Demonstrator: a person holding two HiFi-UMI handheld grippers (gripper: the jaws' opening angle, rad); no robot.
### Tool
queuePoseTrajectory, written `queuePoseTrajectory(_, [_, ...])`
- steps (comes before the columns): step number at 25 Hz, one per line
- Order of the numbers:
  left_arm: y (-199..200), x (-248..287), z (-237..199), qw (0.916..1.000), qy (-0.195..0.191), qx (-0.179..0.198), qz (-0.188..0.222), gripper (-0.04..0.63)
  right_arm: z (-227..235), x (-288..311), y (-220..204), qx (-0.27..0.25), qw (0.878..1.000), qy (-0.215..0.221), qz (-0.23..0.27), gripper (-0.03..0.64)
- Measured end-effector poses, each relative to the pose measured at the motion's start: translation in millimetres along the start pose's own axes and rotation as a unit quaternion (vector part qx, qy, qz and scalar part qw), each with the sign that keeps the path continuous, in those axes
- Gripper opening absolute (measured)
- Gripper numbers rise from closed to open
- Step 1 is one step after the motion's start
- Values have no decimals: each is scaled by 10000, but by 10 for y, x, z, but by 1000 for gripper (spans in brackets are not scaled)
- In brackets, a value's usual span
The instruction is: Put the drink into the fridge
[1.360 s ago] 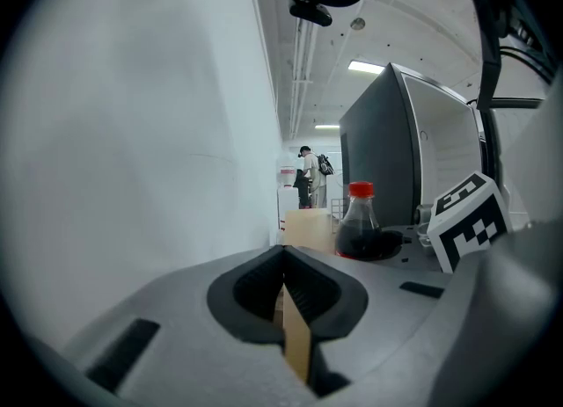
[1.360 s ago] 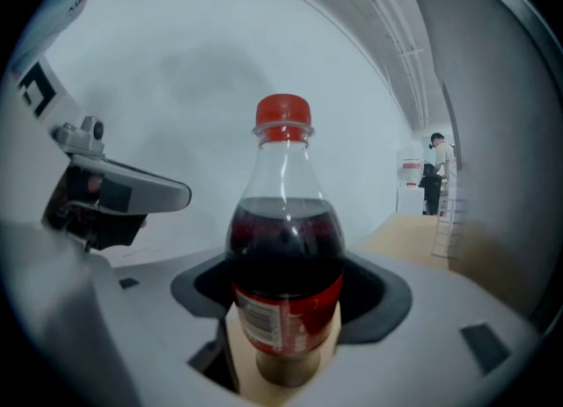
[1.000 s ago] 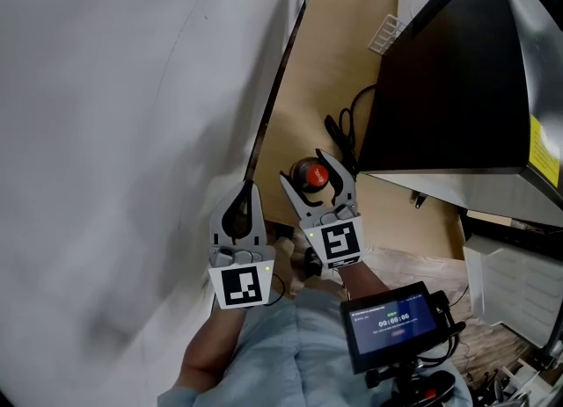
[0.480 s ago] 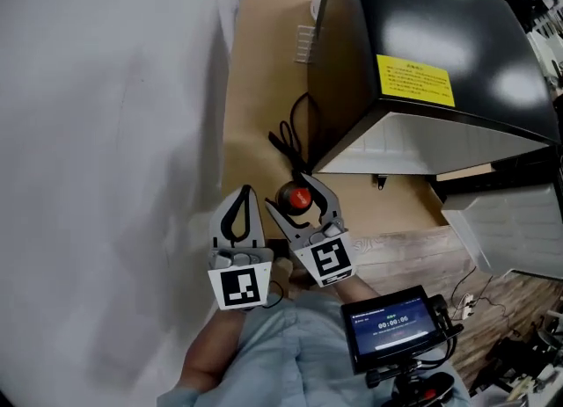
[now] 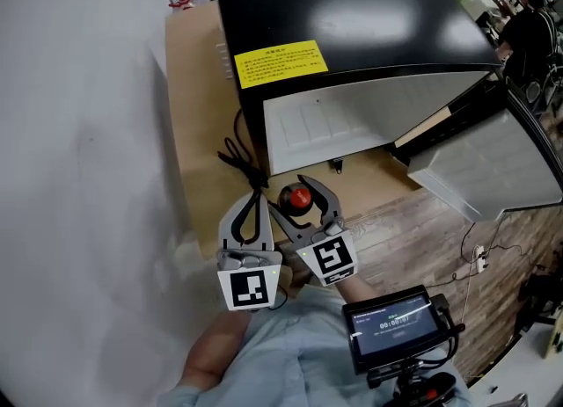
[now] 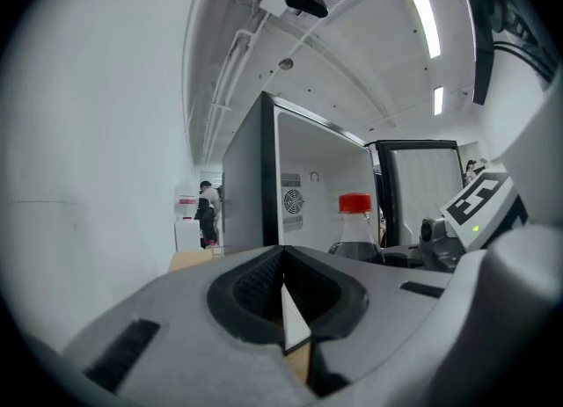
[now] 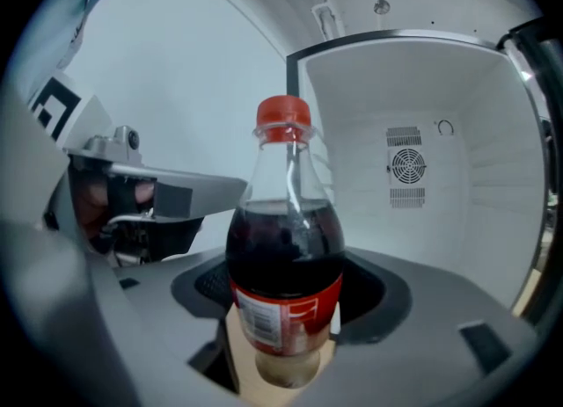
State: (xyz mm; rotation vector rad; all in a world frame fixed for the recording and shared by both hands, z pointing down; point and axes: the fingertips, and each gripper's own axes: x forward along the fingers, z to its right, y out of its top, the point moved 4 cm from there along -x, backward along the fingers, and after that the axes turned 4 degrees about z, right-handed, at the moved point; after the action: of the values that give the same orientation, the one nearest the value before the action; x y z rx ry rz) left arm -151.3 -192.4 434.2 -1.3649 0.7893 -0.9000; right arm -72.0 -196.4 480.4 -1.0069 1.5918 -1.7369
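The drink is a dark cola bottle (image 7: 286, 265) with a red cap (image 5: 301, 199) and red label. It stands upright between the jaws of my right gripper (image 5: 290, 192), which is shut on its lower body. My left gripper (image 5: 255, 194) is just to the left of it, jaws shut with nothing between them (image 6: 282, 256); the left gripper view shows the bottle (image 6: 355, 229) to its right. The black fridge (image 5: 352, 10) stands right ahead with its door (image 5: 493, 168) swung open to the right. Its bare white inside (image 7: 413, 177) faces the bottle.
A black cable (image 5: 237, 155) lies on the wooden board (image 5: 189, 89) beside the fridge. A white wall runs along the left. Wood floor (image 5: 422, 229) lies below the open door. A small screen (image 5: 396, 330) hangs at my chest. People stand far off (image 6: 207, 207).
Both grippers have moved together with the bottle toward the fridge's open front. The view has swung so that the fridge now fills the top of the head view, with its door and inside showing.
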Motion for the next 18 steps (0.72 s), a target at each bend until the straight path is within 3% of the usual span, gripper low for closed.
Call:
queuePoseTrajectory(8, [125, 142, 333, 9995, -285, -7, 124, 9, 344, -180, 99, -80, 9996, -258, 11, 310])
queuePoseTrajectory(18, [209, 483, 567, 9993, 306, -26, 220, 9, 769, -60, 211, -315, 9986, 410, 57, 310])
